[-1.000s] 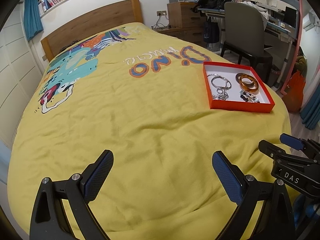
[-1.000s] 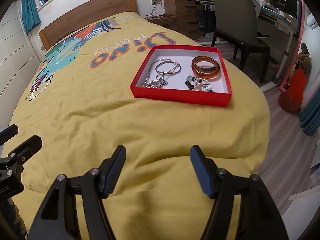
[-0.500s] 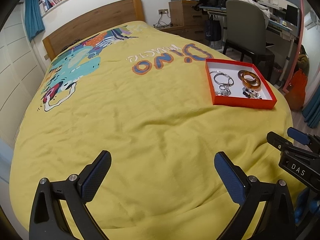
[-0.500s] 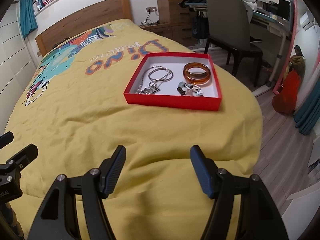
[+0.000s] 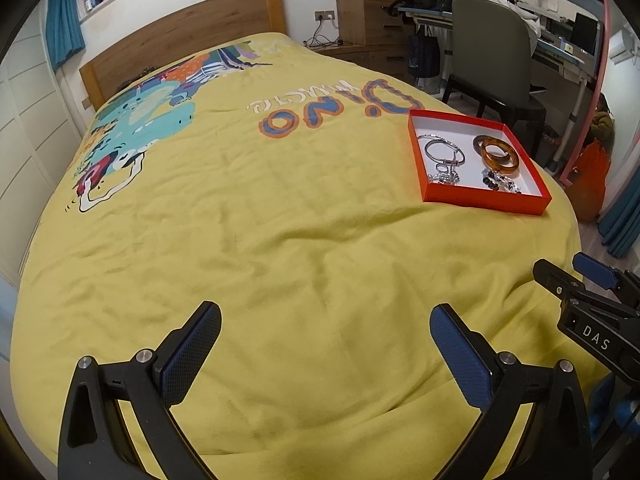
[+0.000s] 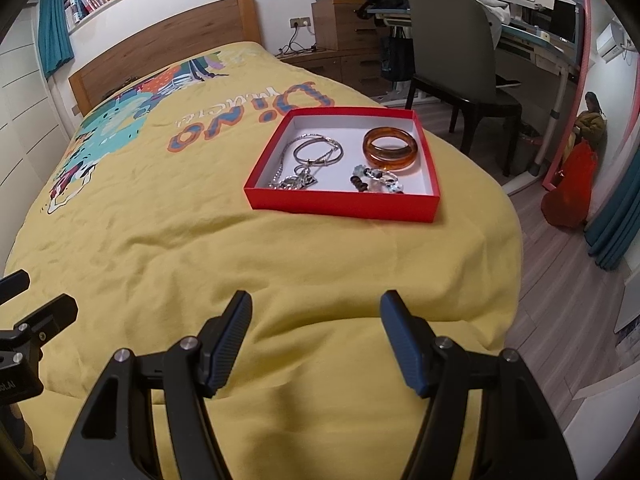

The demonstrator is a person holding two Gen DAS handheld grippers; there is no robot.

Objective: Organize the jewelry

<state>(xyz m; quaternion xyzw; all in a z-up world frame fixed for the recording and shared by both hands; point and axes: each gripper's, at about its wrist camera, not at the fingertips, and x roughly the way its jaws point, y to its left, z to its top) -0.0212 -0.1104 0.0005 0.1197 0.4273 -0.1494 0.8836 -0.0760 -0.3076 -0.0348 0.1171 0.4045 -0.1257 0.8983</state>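
Yellow bedding (image 5: 280, 240) with a dinosaur print fills both views of a bedroom. At the bottom of the left wrist view the left tongs (image 5: 326, 344) are held wide apart and empty above the quilt; the right tongs (image 6: 316, 328) are likewise spread and empty at the bottom of the right wrist view. Further out, a shallow red box (image 6: 340, 205) with a white floor is seen at the centre of the right view, lying on the bed. Inside it, silver bangles and a chain (image 6: 314, 158) are gathered at the left, an amber bangle (image 6: 390, 150) at the upper right, a beaded bracelet (image 6: 376, 178) just below it. Behind the box a grey chair (image 6: 452, 52) and a cluttered bench (image 6: 532, 44) are seen.
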